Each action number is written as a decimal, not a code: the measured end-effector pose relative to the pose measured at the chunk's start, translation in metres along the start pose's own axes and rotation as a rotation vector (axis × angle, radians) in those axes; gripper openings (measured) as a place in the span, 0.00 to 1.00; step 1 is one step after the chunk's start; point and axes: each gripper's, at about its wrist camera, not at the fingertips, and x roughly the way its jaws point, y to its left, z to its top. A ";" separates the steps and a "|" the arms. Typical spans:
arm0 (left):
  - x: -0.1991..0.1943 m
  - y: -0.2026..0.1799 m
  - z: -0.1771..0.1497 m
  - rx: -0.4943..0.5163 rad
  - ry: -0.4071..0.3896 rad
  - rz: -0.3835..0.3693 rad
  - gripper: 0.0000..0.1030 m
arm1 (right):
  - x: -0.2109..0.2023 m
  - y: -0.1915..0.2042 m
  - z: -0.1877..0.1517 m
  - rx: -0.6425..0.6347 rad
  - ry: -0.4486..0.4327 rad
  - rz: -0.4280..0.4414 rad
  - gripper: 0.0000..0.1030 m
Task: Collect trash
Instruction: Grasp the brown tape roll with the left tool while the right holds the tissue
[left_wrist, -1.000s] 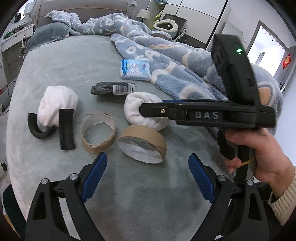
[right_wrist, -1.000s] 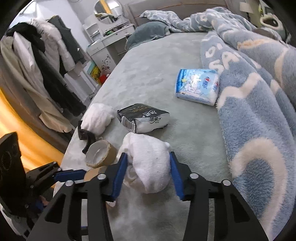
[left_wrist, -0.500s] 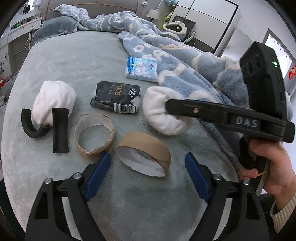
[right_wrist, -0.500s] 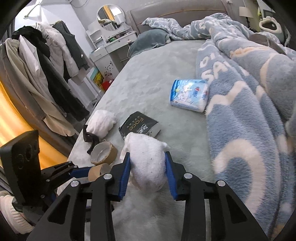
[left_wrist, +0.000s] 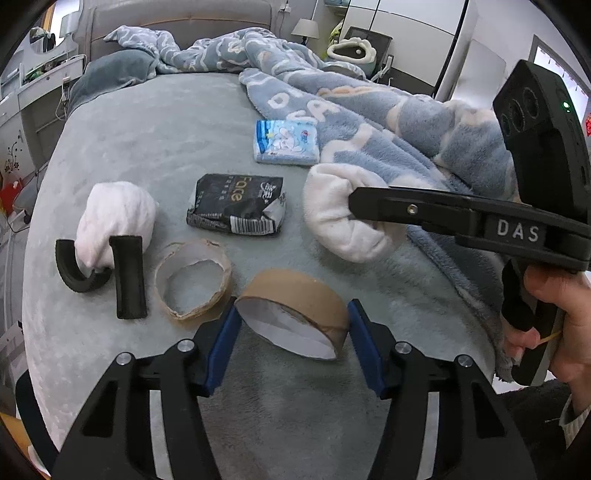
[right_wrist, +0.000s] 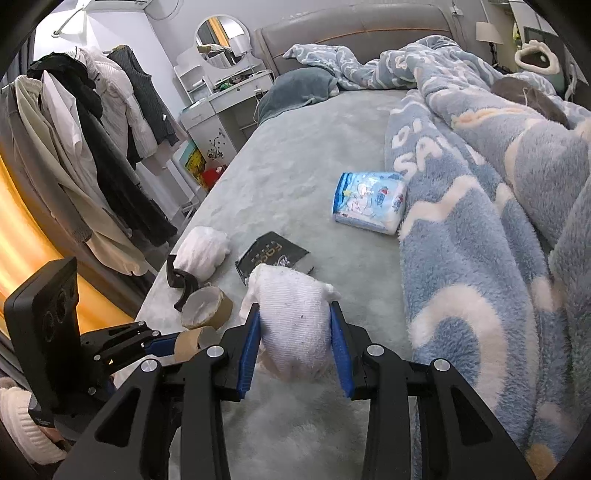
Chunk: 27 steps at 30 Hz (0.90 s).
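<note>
My right gripper (right_wrist: 295, 343) is shut on a white fluffy bundle (right_wrist: 293, 328) and holds it above the bed; the bundle also shows in the left wrist view (left_wrist: 343, 218). My left gripper (left_wrist: 293, 332) has its jaws around a brown cardboard tape ring (left_wrist: 295, 314), touching both its sides. On the grey bed lie a second torn tape ring (left_wrist: 194, 284), a black crumpled wrapper (left_wrist: 236, 205), another white bundle (left_wrist: 116, 218), two black curved pieces (left_wrist: 127, 280) and a blue tissue pack (left_wrist: 286, 142).
A blue fleece blanket (right_wrist: 480, 229) covers the bed's right side. Clothes hang on a rack (right_wrist: 74, 147) left of the bed, beside a white dresser (right_wrist: 221, 107). The bed's near edge (left_wrist: 44, 406) is close on the left.
My right gripper has lifted the white bundle off the bed and drawn it back. My left gripper has moved forward and closed in around the brown tape ring.
</note>
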 end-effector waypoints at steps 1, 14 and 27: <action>-0.002 0.000 0.000 0.000 -0.004 -0.002 0.59 | 0.000 0.001 0.001 -0.001 -0.003 0.001 0.36; -0.044 0.025 0.001 -0.024 -0.092 0.029 0.59 | 0.011 0.038 0.018 -0.045 -0.021 0.016 0.36; -0.078 0.077 -0.006 -0.089 -0.129 0.137 0.60 | 0.036 0.092 0.035 -0.116 -0.022 0.053 0.36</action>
